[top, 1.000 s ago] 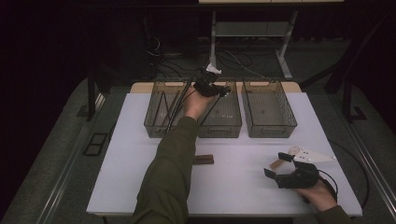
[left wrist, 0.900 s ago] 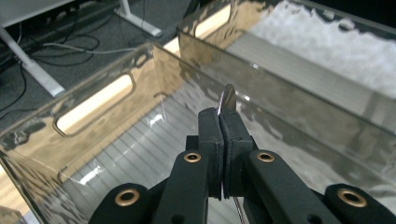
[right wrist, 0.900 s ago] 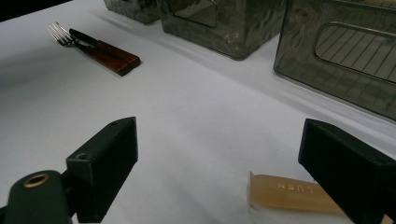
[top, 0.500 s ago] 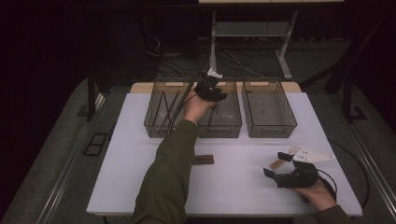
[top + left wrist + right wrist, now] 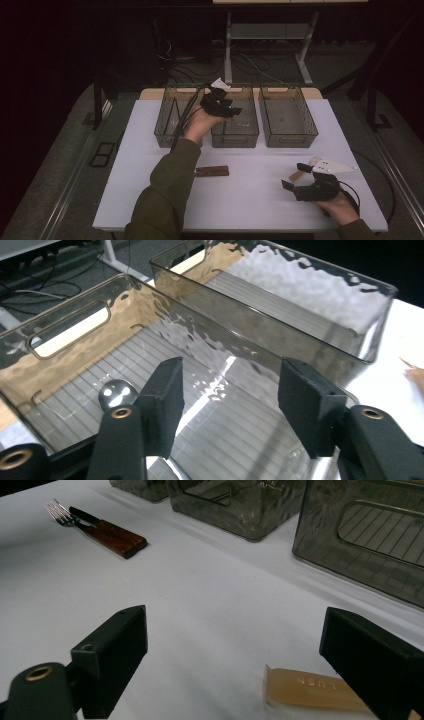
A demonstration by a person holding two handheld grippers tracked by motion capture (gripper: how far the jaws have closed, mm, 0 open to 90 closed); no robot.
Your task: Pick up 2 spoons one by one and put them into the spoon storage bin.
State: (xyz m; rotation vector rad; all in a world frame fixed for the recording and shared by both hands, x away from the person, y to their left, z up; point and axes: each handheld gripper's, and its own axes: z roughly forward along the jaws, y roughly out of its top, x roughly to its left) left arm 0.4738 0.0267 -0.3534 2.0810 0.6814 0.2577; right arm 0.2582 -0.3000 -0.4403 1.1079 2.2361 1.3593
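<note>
Now | left gripper: jaws apart over middle bin at table's far edge; right gripper: jaws apart, just beside beige piece near right front corner

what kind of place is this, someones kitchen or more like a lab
More likely a lab or recording workspace than a kitchen: a white table stands alone in a dark room, cables trail over the floor behind it, and three clear bins sit in a neat row. The cutlery looks like sorting props.
</note>
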